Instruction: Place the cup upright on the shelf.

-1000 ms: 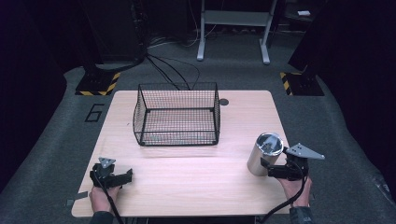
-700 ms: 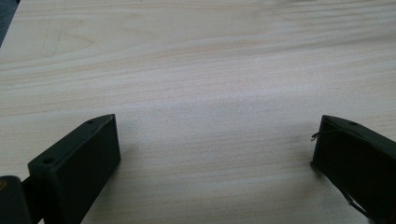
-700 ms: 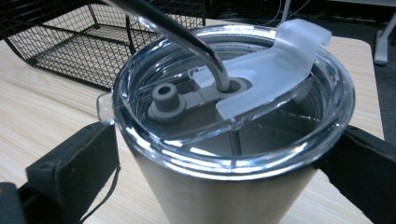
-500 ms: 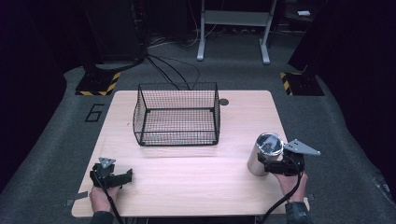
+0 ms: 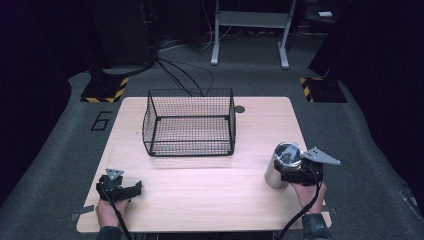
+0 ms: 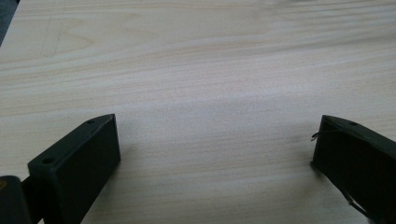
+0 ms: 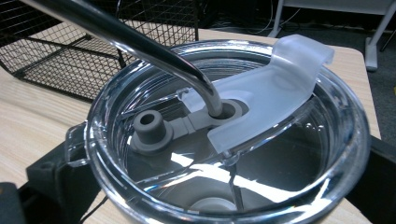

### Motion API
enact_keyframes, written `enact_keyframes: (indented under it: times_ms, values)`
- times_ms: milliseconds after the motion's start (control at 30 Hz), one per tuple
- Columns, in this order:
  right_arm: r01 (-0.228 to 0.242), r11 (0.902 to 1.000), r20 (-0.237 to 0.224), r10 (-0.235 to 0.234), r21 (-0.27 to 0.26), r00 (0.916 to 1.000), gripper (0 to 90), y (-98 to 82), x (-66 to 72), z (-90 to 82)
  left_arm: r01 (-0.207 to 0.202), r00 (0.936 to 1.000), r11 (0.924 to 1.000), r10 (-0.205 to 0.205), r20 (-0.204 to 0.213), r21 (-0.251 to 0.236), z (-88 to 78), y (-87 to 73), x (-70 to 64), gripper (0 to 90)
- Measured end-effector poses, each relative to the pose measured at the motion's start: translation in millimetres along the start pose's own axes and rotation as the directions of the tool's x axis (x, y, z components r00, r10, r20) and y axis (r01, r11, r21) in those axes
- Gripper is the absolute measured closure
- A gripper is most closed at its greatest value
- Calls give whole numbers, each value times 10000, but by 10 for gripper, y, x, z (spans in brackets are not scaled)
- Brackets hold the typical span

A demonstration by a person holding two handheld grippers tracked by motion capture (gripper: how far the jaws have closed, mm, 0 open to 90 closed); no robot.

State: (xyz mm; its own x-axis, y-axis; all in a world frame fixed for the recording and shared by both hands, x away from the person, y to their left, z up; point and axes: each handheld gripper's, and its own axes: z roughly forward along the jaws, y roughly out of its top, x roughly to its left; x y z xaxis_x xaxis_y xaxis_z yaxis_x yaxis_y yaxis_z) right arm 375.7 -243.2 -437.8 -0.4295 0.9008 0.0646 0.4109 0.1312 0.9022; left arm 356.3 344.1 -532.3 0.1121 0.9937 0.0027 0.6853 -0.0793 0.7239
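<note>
The right gripper (image 5: 289,172) is clamped on a polished steel tumbler with a clear plastic lid (image 5: 281,165), its black jaws pressed against the tumbler's sides just below the lid rim. In the right gripper view, the clear lid (image 7: 224,140) sits directly between the jaws, and a bent metal straw (image 7: 140,44) rises from the lid's centre hole and leans away up and to the left. The tumbler stands upright, and I judge that it rests on the pale wooden table (image 5: 210,200).

Ahead of this gripper and off to its left stands the black wire mesh basket (image 5: 190,122), open-topped and well apart from the tumbler. That looks like the destination.

To do the carry well, the grip should stay firm and level, since smooth steel can slip between flat pads. Lift straight up before moving across, high enough for the tumbler's base to pass the basket's rim, and keep the tumbler upright so the straw doesn't snag the mesh.

The left gripper (image 5: 120,187) lies low over bare wood, jaws wide apart and holding nothing, far from the tumbler.
</note>
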Motion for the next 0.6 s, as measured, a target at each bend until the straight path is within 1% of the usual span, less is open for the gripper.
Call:
enact_keyframes:
  times_ms: [133,200,367,533,600]
  values:
    - [-24,10000,77,25,-83,10000,16,-6,19,12,6,10000,10000,-6,2,4,0,0,0,4]
    - [38,9998,195,-34,-188,9998,19,-14,32,16,-8,10000,10000,8,-1,-11,1,0,1,4]
    - [64,9994,302,-54,-336,9995,23,-31,47,18,-10,10000,10000,10,-1,-11,1,0,1,4]
    - [126,9992,484,-108,-370,9988,28,-36,67,15,-12,10000,10000,12,0,-8,1,0,1,4]
    - [135,9990,477,-115,-427,9988,29,-38,74,19,-4,10000,10000,4,0,3,0,0,0,4]
